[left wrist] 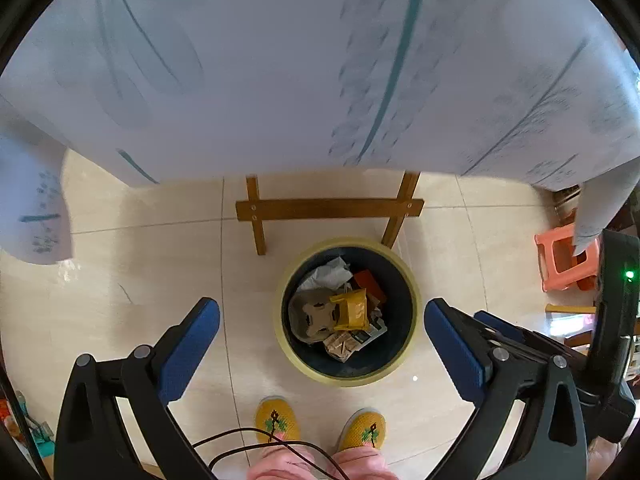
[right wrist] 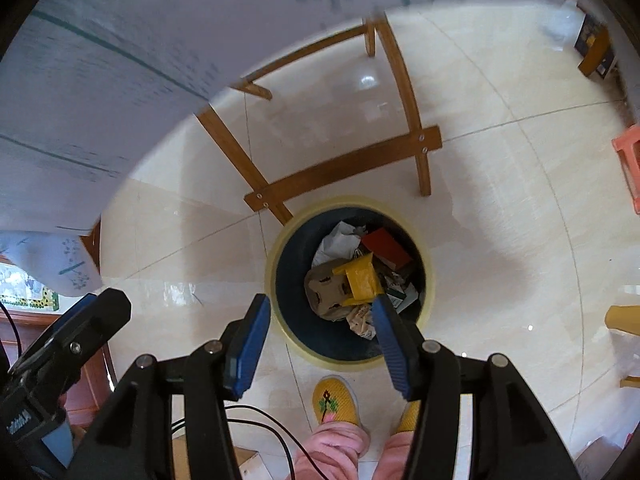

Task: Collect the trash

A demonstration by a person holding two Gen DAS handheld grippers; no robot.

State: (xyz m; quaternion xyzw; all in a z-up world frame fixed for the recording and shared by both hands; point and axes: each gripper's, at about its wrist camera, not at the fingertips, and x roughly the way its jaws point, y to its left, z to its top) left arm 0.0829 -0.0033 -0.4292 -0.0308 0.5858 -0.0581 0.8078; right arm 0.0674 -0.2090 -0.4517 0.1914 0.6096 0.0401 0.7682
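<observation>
Both hand-held grippers, left (left wrist: 322, 350) and right (right wrist: 320, 340), are hanging spread and empty over a wastebasket (left wrist: 412, 296) holding a yellow bag (left wrist: 352, 310), cardboard and wrappers; no loose trash is showing.

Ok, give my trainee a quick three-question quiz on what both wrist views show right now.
1. True or false: the left gripper holds the yellow bag.
2. The bin stands: A) on the table, B) on the floor by the wooden frame, C) on the stool.
3. Fill in: the right gripper jaws are ____, nothing between them.

Key: 1 false; 2 B; 3 open.
</observation>
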